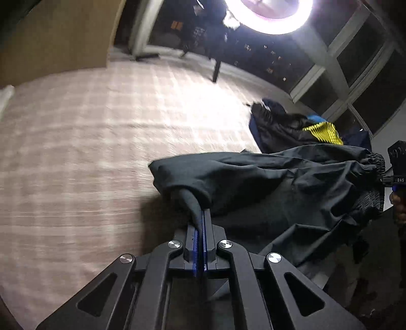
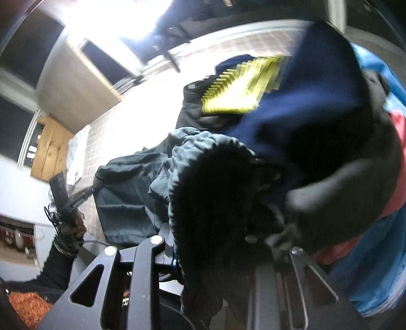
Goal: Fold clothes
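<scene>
Pink checked bedspread (image 1: 101, 142) underneath; left gripper (image 1: 200, 226) is pinching the dark shorts (image 1: 266, 175), right gripper (image 2: 215, 243) seems clamped on their waistband (image 2: 203, 162), view's smothered.

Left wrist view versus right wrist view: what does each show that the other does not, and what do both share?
Left wrist only: the left gripper shut on a fold of the dark garment, and the ring light.

Right wrist only: red and blue cloth, and the hand holding the left gripper; the garment covers the right gripper's fingers.

Both: the dark garment, the yellow-patterned cloth, the checked bedspread.
</scene>
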